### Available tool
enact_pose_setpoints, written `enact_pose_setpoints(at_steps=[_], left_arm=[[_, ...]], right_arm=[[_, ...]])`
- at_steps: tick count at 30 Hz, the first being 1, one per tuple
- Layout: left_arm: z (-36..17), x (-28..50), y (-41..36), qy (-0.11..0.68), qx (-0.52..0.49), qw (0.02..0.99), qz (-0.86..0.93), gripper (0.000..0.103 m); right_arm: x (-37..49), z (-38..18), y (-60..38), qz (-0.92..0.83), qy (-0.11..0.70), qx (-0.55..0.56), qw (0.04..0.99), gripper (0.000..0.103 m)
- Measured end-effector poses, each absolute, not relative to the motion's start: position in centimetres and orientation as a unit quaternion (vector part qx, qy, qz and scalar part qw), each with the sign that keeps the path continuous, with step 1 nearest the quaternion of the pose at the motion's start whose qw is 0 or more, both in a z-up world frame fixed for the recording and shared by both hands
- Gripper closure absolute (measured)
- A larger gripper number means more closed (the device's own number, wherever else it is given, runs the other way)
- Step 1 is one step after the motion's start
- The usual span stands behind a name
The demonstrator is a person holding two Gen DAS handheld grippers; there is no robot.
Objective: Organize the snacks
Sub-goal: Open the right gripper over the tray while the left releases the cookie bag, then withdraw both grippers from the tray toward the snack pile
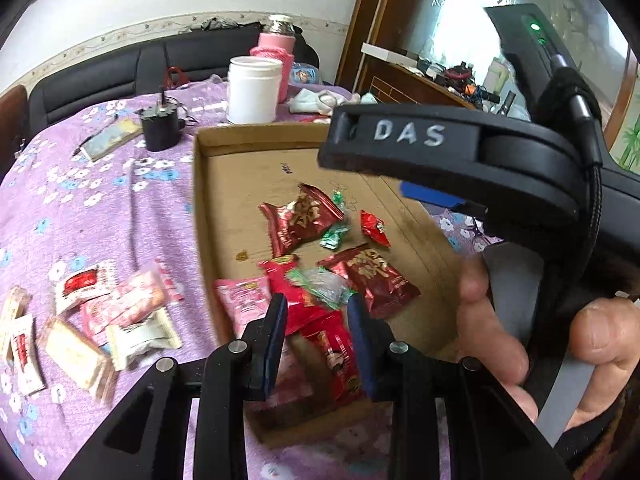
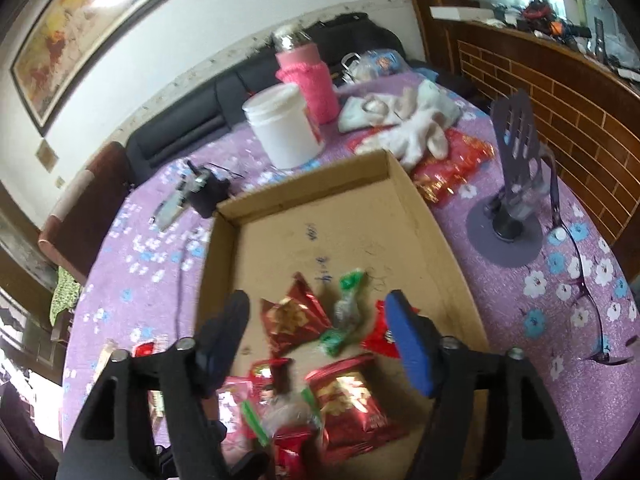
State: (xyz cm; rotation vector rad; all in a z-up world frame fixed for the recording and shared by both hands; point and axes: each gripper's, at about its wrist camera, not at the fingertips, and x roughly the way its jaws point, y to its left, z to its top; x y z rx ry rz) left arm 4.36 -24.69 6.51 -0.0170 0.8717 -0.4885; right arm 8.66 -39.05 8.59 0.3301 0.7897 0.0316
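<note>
Right wrist view shows the right gripper (image 2: 320, 344) with its 2 fingers spread wide and nothing between them. It hangs over the cardboard box (image 2: 404, 184), where many snacks already lie: red packets (image 2: 294, 322) and green-wrapped candy (image 2: 346, 312).

Left wrist view shows the left gripper (image 1: 316, 340) with its fingers close together. A long red packet (image 1: 320, 332) sits in the gap between them, with its long side running away from the camera toward the box. It looks pinched, but the picture is too blurry to be sure the pads press it.

More snacks are not in the box yet. A pile of pale and pink packets (image 1: 100, 320) lies on the purple cloth (image 1: 100, 208), to the left of the box wall (image 1: 200, 216). The left gripper is just beside that pile, so it looks nearer. The empty right gripper would have to cross the box to reach it.
</note>
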Motion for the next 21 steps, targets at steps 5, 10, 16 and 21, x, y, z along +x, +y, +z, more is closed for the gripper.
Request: enact_pose_setpoints(at_steps=[5,10,16,21], left_arm=[[7.1,3.4,-21.9,0.414,-0.021,0.883,-0.221,0.071],[7.5,2.3,-18.1,0.41,-0.032,0.889,-0.202,0.071],[7.3,0.6,-11.8,0.411,-0.053,0.896,-0.159,0.071],[5.9,-1.0,-5.7,0.415,-0.072,0.901,-0.103,0.071]], right_arm=[[7.3,10.4,-37.5,0.048,0.341,0.163,0.925,0.014],[6.3,11.2,-34.6,0.069,0.328,0.111,0.935,0.014],[5.8,10.6,-31.8,0.13,0.339,0.117,0.924,0.023],[4.9,9.9,-27.2,0.205,0.365,0.048,0.907,0.059]])
